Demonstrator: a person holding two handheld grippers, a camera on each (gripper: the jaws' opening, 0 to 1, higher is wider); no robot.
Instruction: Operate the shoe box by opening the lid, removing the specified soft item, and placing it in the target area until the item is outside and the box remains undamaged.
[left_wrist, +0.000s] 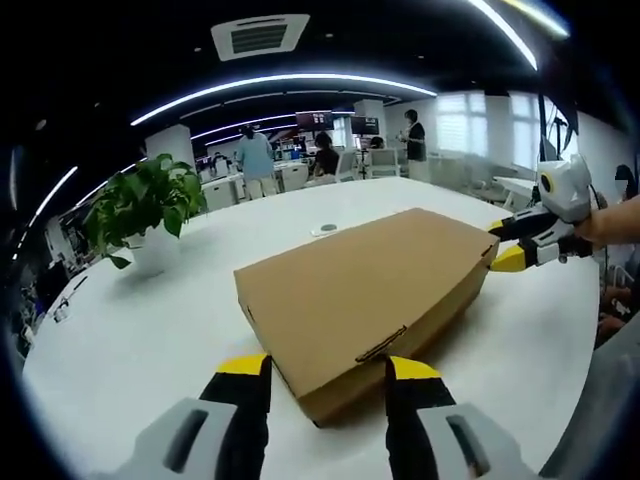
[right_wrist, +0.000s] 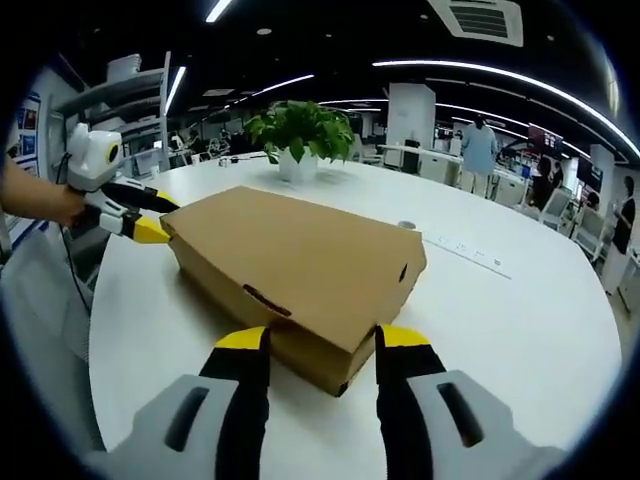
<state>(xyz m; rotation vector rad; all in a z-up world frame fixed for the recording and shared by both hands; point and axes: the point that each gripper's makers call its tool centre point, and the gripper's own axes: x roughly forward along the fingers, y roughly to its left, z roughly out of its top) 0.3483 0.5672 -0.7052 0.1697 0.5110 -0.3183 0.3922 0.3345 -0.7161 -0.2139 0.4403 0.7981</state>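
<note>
Left claw (left_wrist: 326, 372) spread at one corner of the closed brown cardboard shoe box (left_wrist: 365, 290), right claw (right_wrist: 310, 345) spread at the opposite corner, box lying flat on the round white bench (left_wrist: 140, 340), no readable print, potted green plant (left_wrist: 140, 205) beyond.

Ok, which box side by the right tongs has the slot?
The long side, running back to the left tongs; its slot sits by the right tongs. The short side has just a small hole.
</note>
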